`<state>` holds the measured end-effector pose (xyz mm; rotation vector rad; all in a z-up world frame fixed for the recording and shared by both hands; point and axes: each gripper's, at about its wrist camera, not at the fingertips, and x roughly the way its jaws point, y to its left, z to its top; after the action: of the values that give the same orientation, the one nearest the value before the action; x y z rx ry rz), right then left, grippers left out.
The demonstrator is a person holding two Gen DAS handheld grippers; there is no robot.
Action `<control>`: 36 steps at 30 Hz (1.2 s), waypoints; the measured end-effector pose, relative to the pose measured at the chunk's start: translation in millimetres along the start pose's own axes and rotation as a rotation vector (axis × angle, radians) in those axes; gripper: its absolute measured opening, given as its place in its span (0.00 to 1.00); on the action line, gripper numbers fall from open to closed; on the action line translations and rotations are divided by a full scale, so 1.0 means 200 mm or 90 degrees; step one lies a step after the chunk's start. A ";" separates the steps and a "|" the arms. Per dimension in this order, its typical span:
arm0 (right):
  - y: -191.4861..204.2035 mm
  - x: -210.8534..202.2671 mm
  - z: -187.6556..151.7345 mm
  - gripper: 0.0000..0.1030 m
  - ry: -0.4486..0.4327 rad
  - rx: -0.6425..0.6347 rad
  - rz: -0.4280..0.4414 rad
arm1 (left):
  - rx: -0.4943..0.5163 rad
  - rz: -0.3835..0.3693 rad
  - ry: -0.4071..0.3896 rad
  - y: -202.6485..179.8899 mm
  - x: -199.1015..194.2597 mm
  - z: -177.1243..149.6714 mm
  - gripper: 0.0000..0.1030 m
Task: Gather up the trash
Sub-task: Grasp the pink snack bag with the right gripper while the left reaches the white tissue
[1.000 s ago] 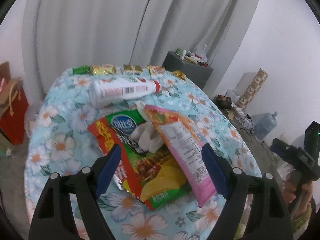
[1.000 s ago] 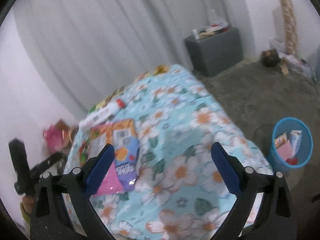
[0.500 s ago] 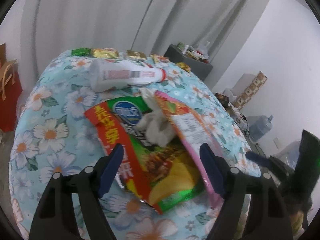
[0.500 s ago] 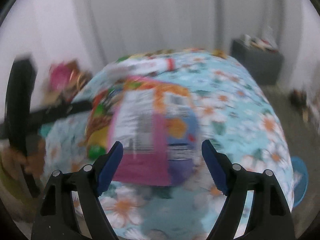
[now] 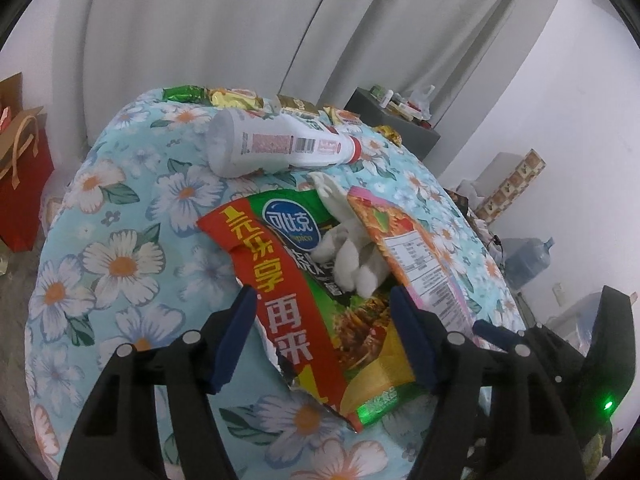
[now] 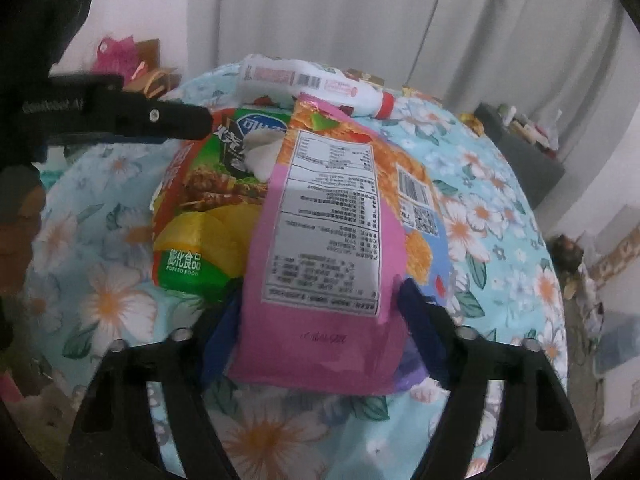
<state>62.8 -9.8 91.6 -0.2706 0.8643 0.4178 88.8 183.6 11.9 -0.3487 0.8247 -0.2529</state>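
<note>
Floral tablecloth (image 5: 120,264) covers the work surface, grey curtains (image 5: 208,24) behind. My left gripper (image 5: 324,336) has its jaws apart, straddling the green-and-red chip bag (image 5: 304,320), which lies between them. A crumpled white tissue (image 5: 352,256) rests just ahead of the jaws; a white bottle (image 5: 280,146) lies farther ahead. My right gripper (image 6: 320,320) has its jaws apart around the pink snack bag (image 6: 324,248); contact I cannot tell.

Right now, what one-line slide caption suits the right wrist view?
Open right gripper straddling the pink bag, which overlaps the green chip bag on the floral cloth.
</note>
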 end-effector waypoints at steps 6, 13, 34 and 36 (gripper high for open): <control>-0.14 -0.11 0.01 0.22 -0.020 0.066 0.006 | 0.005 -0.003 -0.006 -0.02 -0.02 0.00 0.65; -0.51 -0.29 0.02 0.04 -0.085 0.220 -0.015 | 0.015 -0.005 -0.009 -0.04 -0.03 0.01 0.65; -1.09 -0.09 -0.53 0.31 0.031 0.638 0.352 | 0.071 -0.025 0.005 -0.22 0.00 0.02 0.65; -1.13 -0.08 -0.57 0.46 0.029 0.661 0.347 | 0.077 -0.026 0.008 -0.24 0.01 0.02 0.65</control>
<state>80.0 -258.0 46.3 0.9337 1.0888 0.4114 88.9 139.7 33.1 -0.2505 0.8109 -0.3422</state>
